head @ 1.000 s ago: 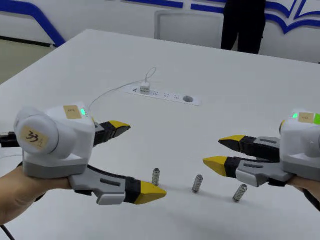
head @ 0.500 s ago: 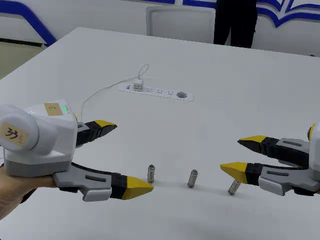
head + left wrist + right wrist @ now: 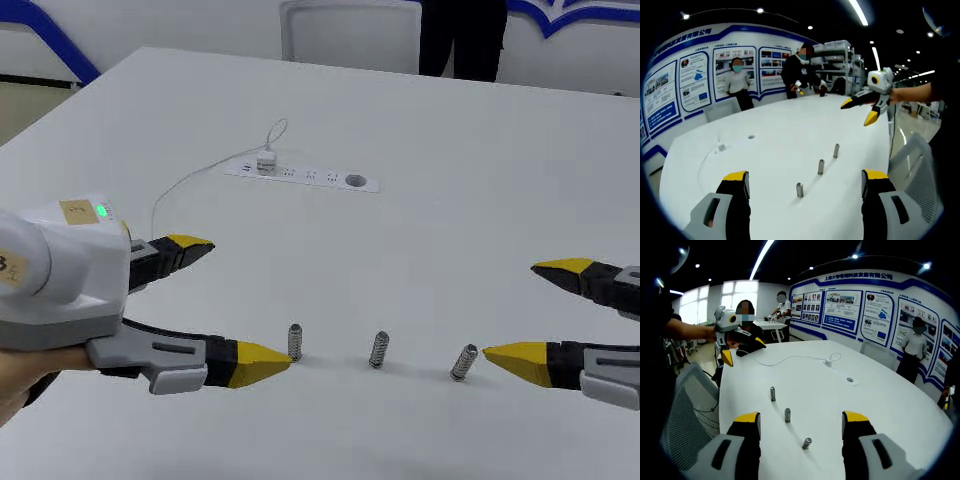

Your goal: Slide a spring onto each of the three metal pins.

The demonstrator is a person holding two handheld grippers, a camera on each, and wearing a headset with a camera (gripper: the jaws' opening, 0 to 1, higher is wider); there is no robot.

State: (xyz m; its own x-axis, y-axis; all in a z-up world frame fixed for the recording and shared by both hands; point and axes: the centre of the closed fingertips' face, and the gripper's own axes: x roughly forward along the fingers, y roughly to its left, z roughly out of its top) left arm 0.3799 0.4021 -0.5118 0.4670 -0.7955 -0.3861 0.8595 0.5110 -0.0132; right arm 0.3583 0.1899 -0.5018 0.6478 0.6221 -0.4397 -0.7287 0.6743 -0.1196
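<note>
Three short metal pins stand in a row on the white table, each wrapped in a spring: the left spring (image 3: 295,342), the middle spring (image 3: 379,349) and the right spring (image 3: 464,362), which leans a little. My left gripper (image 3: 240,300) is open at the left, its lower tip close beside the left spring without touching. Over at the right, my right gripper (image 3: 528,310) is open, its lower tip just right of the right spring. From the left gripper (image 3: 805,176) the pins (image 3: 820,166) lie ahead. They also lie ahead of the right gripper (image 3: 801,417), the nearest spring (image 3: 807,443) between its jaws.
A white power strip (image 3: 300,175) with a plugged-in charger and a looping cable lies mid-table. A chair (image 3: 345,35) and a standing person (image 3: 460,35) are at the far edge. Other people stand by the wall posters (image 3: 737,82).
The head camera has tilted. Both grippers have drawn outward from the springs, the right one further right with its jaws wider apart. The springs have stayed in place.
</note>
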